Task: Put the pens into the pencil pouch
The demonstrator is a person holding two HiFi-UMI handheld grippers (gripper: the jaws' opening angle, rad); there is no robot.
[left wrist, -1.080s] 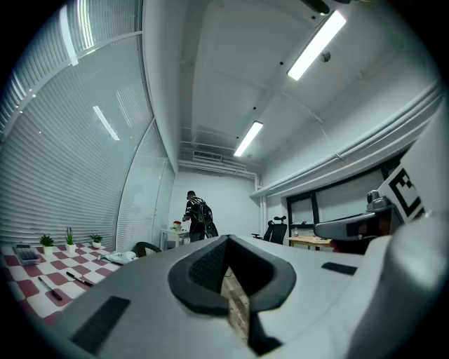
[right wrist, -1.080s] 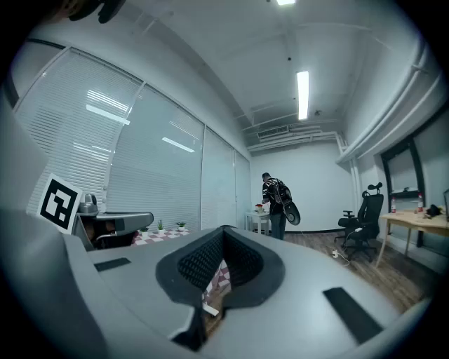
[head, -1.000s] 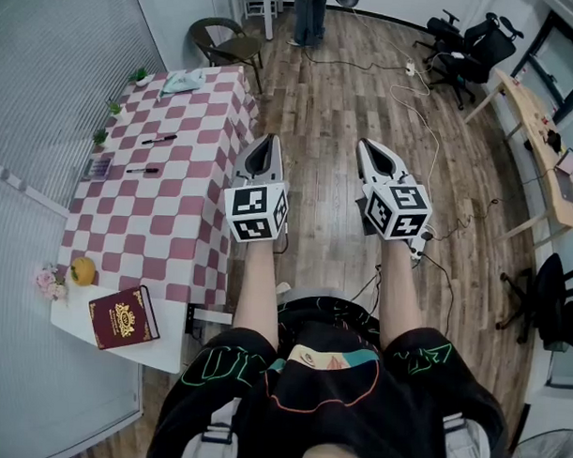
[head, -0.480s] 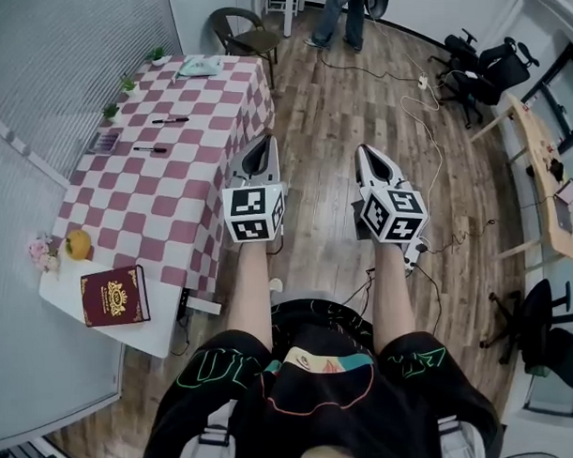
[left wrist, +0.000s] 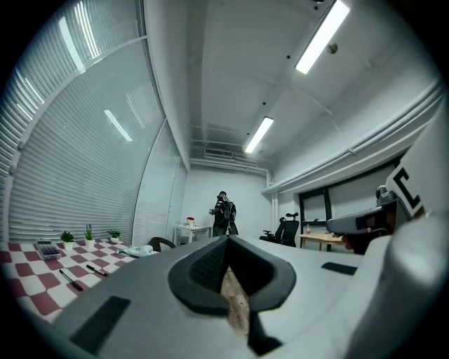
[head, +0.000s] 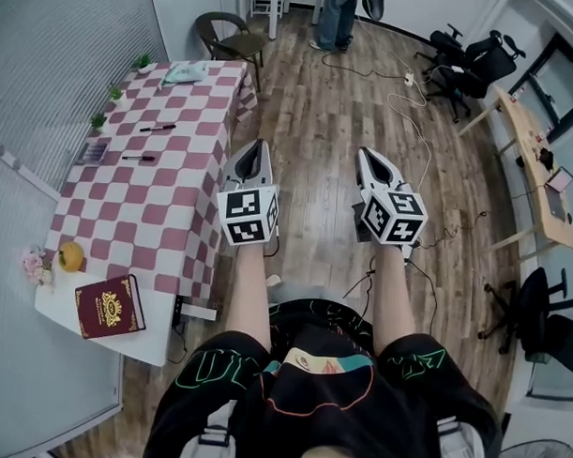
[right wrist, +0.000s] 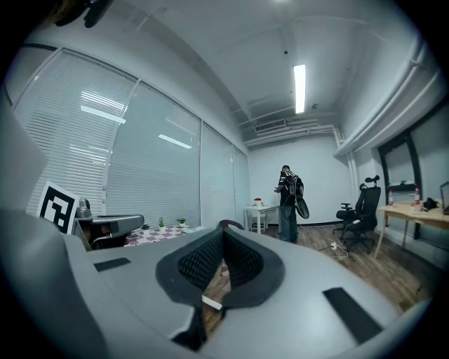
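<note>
Currently neither hand holds any task item.

Count on the desk [head: 165, 219], which has a checked cloth:
- One pencil pouch [head: 186, 74], pale teal, at one end.
- Two pens [head: 157, 128], dark, lying loose on the cloth. They are clear of the pouch and of each other. The second pen [head: 139, 157] lies farther from the pouch.
- Three small potted plants [head: 115, 92] in a row along the blind-side edge, the first near the pouch.
- One small flat box [head: 92, 152] near the second pen; contents too small to tell.
- At the end opposite the pouch: one orange fruit [head: 71, 255], one bunch of pink flowers [head: 32, 264], one red book [head: 109, 305].

Off the desk, past the pouch end: one wicker chair [head: 232, 38] and one person standing [head: 336, 14].

Tongs, two:
- Left tongs [head: 256, 147]: pressed together, nothing pinched; only floorboards show below the pads.
- Right tongs [head: 366, 155]: likewise pressed together and empty.

Pose: both forearms reach forward side by side, roughly parallel. The tongs point about level over the wooden floor [head: 319, 112], marker cubes on top. The left tongs hang beside the desk's long edge, not over the cloth. The right tongs are farther out from the desk. Pouch and pens are well apart from both.
</note>
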